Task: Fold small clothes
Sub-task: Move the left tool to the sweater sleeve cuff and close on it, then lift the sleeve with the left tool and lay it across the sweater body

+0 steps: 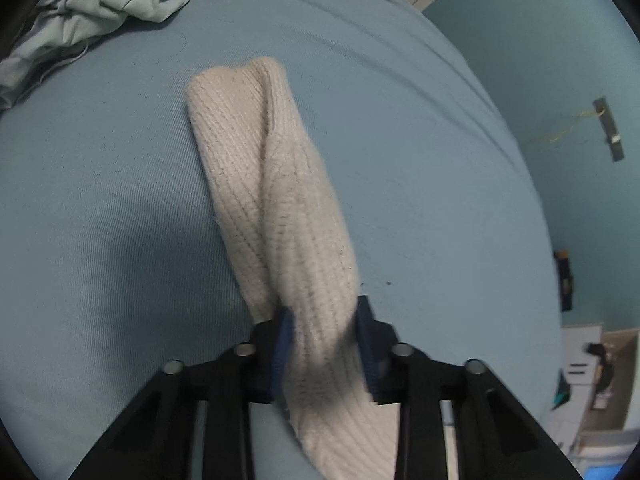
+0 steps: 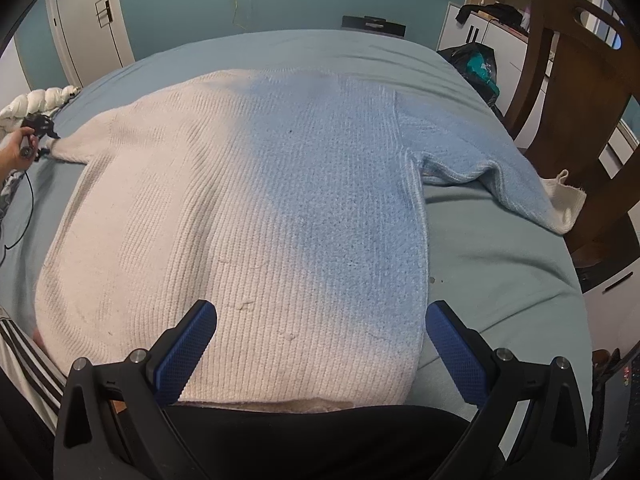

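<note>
Now left gripper (image 1: 324,320) clamps sweater (image 2: 240,200) sleeve (image 1: 260,184), right gripper (image 2: 320,336) spread wide

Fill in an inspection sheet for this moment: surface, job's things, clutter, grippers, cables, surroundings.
Surface: bed sheet, blue, lightly creased.
Job's things: sweater, cream and blue knit, spread flat; its cream sleeve twisted.
Clutter: crumpled cloth at the bed's far corner.
Grippers: left gripper shut on the sleeve; right gripper open above the hem.
Cables: black cable below the left hand.
Surroundings: wooden chair, teal wall.
</note>
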Available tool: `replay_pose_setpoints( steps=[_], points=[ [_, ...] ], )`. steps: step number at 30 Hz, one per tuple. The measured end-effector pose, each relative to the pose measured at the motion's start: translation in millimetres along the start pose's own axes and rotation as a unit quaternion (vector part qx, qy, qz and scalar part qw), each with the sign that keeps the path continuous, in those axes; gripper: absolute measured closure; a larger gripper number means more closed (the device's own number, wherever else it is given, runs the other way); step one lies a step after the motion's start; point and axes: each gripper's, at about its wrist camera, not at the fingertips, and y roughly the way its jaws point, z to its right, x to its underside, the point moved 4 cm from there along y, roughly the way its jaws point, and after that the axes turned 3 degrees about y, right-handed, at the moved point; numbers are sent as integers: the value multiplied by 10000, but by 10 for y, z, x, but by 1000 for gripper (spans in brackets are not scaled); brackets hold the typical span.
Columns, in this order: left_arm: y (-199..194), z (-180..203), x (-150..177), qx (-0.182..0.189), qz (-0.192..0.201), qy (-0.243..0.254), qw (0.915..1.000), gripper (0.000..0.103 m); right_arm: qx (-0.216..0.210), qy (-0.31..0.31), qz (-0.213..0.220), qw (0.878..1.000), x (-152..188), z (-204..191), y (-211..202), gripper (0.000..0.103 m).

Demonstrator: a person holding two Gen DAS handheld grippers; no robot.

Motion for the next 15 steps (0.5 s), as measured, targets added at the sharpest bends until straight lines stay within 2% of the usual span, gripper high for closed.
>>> replay_pose_setpoints(
  steps=[1,6,10,12,13,15],
  points=[
    [-80,72,55,111,30,21,9999,85,-7,-3,-11,10000,1,1,2,1],
    [-540,86,216,727,203,271,9968,88,-98,33,145,9998,-1,9,-64,1],
    [-1029,-44,485,1515,285,462,9870,88,-108,30,276,9996,12,15,-114,1],
    [-1161,-165,551,1689,275,578,9836,88,-109,27,341,9994,24,11,-150,1],
    [-1249,-286,708,1583,235,668,9848,88,-119,28,377,9992,28,15,-166,1],
    [-1272,-508,733,1544,83,655,9858,87,-137,32,493,9987,41,28,-213,1]
  ],
)
